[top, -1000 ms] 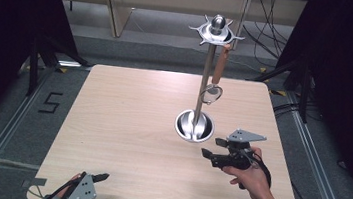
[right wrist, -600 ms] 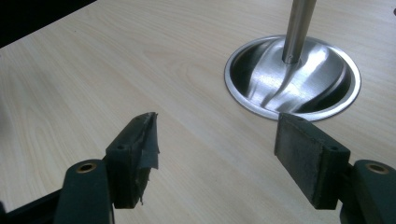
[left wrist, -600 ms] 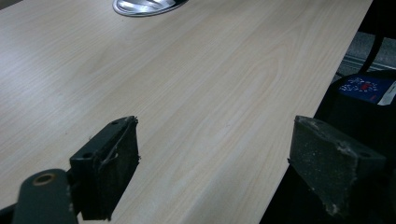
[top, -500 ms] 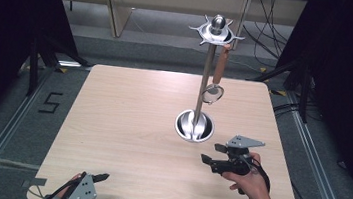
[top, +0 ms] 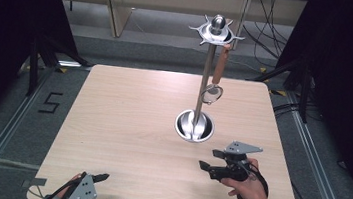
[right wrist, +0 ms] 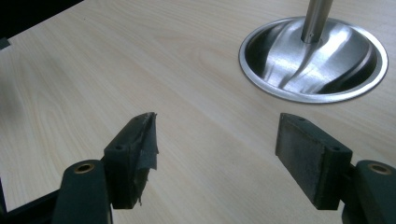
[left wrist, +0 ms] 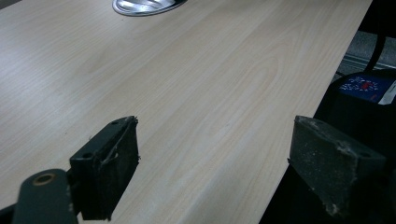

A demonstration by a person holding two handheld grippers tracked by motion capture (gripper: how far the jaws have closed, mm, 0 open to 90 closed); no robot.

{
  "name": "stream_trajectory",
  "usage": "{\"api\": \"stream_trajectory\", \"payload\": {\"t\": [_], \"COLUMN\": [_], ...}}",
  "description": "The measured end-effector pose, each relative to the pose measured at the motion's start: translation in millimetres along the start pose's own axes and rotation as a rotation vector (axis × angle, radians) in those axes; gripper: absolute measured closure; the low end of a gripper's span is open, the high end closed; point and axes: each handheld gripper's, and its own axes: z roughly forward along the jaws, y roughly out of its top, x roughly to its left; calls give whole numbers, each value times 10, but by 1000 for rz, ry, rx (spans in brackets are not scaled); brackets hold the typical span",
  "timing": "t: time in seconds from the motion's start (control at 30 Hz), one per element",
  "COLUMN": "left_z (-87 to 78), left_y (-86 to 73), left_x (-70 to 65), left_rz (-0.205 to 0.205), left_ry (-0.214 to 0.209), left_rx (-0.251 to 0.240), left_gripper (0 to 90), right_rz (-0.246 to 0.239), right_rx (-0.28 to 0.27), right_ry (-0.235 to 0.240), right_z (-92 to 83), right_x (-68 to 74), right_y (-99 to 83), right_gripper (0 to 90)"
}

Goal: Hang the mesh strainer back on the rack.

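A steel utensil stand (top: 206,77) rises from a round dish base (top: 194,126) on the right half of the wooden table (top: 127,119). From its crown top (top: 216,30) hangs a utensil with a brown wooden handle (top: 220,65) and a round metal head (top: 212,94). My right gripper (top: 211,160) stands open and empty just in front of the base, pointing left. In the right gripper view the right gripper (right wrist: 217,149) faces the base (right wrist: 313,58) and the pole (right wrist: 317,18). My left gripper (top: 107,191) stands open at the near-left table edge, shown as the left gripper (left wrist: 215,163) with nothing between its fingers.
Dark curtains flank the table. Metal rails (top: 4,135) run along the floor on both sides. Cables (top: 272,40) lie behind the far right corner. A dark object with a blue label (left wrist: 362,86) sits beyond the table edge in the left gripper view.
My right gripper has drawn back a little from the stand's base toward the near edge, still open. The left gripper has stayed put.
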Motion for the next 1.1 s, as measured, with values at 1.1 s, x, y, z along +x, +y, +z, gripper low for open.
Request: {"api": "stream_trajectory", "payload": {"t": [1.1], "left_z": [0], "left_y": [-3], "left_x": [-3], "left_rz": [-8], "left_ry": [-13], "left_rx": [14], "left_gripper": [151], "right_rz": [-18], "right_rx": [6], "right_ry": [0], "right_z": [-113], "right_x": [164], "right_y": [-339], "right_gripper": [296]}}
